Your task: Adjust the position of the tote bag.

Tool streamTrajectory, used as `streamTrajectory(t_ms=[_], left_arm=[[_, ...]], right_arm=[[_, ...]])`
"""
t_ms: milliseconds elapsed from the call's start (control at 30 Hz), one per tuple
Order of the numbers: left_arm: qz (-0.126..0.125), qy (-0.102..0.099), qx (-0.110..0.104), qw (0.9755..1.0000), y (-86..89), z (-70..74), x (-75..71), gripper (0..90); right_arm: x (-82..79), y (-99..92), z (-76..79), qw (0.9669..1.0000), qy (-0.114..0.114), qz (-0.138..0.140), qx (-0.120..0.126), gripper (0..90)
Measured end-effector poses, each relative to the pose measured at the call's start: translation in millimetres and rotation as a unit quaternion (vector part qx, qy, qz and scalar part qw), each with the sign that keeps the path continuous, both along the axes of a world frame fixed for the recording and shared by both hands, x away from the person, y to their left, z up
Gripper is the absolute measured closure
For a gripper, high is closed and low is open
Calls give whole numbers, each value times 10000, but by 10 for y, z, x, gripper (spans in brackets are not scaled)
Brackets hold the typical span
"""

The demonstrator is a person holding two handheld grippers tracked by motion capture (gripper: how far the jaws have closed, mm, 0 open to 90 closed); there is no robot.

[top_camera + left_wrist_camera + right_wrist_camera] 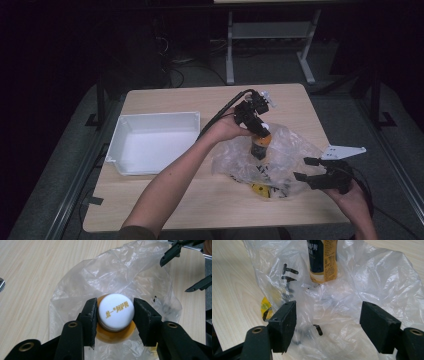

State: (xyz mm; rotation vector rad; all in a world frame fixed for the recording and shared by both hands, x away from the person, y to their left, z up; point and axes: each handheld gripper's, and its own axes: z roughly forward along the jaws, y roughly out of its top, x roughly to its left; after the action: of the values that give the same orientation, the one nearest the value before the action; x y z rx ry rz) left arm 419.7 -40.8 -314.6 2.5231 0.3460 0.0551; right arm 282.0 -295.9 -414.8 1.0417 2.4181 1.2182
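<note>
A bottle (260,146) with a yellow and dark label (323,260) stands upright inside a crumpled clear plastic bag (290,150) at the table's middle right. My left gripper (261,134) comes down from above, and its pads touch both sides of the bottle's white cap (115,311), so my left gripper (115,307) is shut on it. Near the bag's right front edge my right gripper (301,168) stands open. Loose bag plastic (332,302) lies between its wide-set jaws (328,312), apart from the pads.
A white tray (150,117) sits on the left half of the wooden table (165,200). A small yellow item (261,190) lies in the bag's front part. The floor and a white table frame (270,35) are beyond the far edge.
</note>
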Motion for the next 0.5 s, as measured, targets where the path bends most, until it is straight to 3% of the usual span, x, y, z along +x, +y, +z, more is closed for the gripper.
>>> streamTrajectory(t_ms=[167, 500], left_arm=[[-2, -24, 136, 9999, -3, -12, 5, 554], [-13, -42, 144, 9999, -15, -12, -2, 580]], right_arm=[[7, 23, 0, 10000, -12, 29, -34, 287], [6, 31, -3, 10000, -3, 33, -37, 284]])
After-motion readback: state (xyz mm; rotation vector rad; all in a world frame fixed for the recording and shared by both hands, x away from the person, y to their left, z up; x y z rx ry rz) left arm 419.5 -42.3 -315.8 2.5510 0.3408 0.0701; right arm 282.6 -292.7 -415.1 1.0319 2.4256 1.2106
